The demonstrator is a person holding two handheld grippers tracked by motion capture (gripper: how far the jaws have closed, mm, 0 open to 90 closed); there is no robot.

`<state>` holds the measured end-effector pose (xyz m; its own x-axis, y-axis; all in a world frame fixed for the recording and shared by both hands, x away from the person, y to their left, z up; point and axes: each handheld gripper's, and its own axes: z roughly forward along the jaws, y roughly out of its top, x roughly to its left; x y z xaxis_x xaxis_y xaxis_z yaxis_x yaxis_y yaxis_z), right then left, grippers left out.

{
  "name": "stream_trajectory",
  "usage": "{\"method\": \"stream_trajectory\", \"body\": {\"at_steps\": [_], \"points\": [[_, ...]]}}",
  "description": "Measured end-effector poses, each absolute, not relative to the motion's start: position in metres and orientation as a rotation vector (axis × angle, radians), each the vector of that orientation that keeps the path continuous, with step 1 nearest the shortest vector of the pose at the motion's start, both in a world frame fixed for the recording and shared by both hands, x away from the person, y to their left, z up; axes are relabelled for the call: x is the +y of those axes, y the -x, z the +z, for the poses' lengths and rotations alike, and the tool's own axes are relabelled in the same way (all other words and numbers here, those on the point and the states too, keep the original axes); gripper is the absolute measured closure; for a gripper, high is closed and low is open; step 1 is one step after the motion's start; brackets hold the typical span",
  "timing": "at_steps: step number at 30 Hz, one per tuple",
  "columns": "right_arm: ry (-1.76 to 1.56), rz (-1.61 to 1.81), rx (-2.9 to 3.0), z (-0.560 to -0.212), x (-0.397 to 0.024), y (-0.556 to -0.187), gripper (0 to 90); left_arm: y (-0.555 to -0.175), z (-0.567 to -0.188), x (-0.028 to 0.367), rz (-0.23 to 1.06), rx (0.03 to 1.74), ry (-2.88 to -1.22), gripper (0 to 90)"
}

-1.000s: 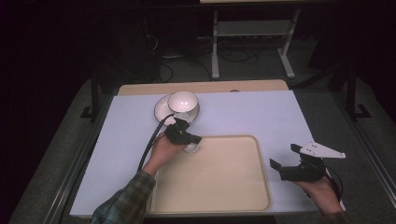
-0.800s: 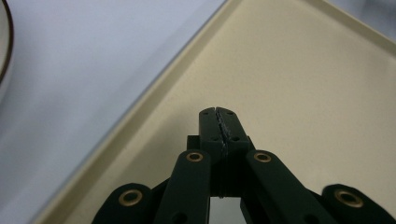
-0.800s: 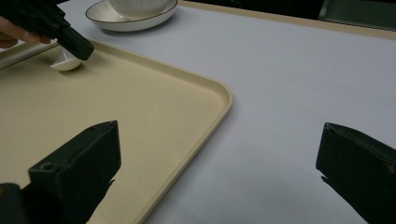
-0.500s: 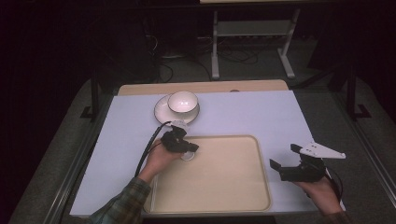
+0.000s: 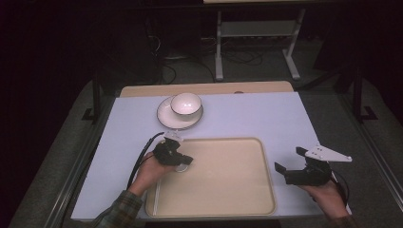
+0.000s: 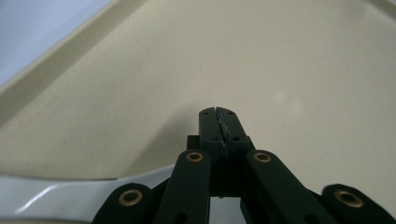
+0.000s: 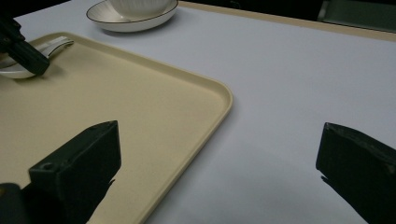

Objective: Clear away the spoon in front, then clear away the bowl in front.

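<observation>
The left gripper (image 5: 183, 160) is clenched on a white spoon (image 7: 28, 58) at the tray's (image 5: 237, 209) near-left corner, handle pointing toward the bowl (image 5: 186, 103) and saucer (image 5: 166, 116) beyond the tray. The right gripper (image 5: 291, 164) hangs released beside the tray's right rim, farther from the spoon.

The white ceramic spoon (image 6: 60, 203) lies low in the left gripper view, cut off by the bottom edge and partly hidden behind the black left gripper (image 6: 218, 122). In the right gripper view, beyond the beige plastic tray (image 7: 205, 116), the ribbed white bowl (image 7: 140, 5) is cropped by the top edge.
</observation>
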<state>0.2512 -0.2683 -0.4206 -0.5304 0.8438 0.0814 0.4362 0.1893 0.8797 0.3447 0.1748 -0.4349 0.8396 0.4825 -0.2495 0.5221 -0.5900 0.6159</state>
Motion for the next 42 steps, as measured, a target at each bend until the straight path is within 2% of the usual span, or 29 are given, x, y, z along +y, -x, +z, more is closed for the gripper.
{"method": "stream_trajectory", "body": {"at_steps": [13,28,34,37,38,40,42], "points": [[-1.198,1.289,2.047,-0.420,-0.268,-0.251,0.0,-0.324,-0.436,0.195,-0.077,0.747,-2.322,89.9],[-1.191,1.288,2.057,-0.421,-0.267,-0.252,0.0,-0.325,-0.428,0.206,-0.070,0.747,-2.282,89.0],[-1.187,1.287,2.064,-0.421,-0.266,-0.250,0.0,-0.328,-0.418,0.215,-0.059,0.752,-2.249,75.1],[-1.189,1.292,2.059,-0.421,-0.267,-0.250,0.0,-0.329,-0.415,0.217,-0.043,0.757,-2.254,62.5],[-1.191,1.290,2.059,-0.421,-0.267,-0.249,0.0,-0.330,-0.414,0.218,-0.033,0.757,-2.252,53.8],[-1.192,1.289,2.059,-0.421,-0.268,-0.249,0.0,-0.331,-0.412,0.220,-0.020,0.769,-2.235,50.4],[-1.194,1.285,2.059,-0.421,-0.268,-0.249,0.0,-0.333,-0.409,0.222,-0.005,0.779,-2.228,39.2]]}}
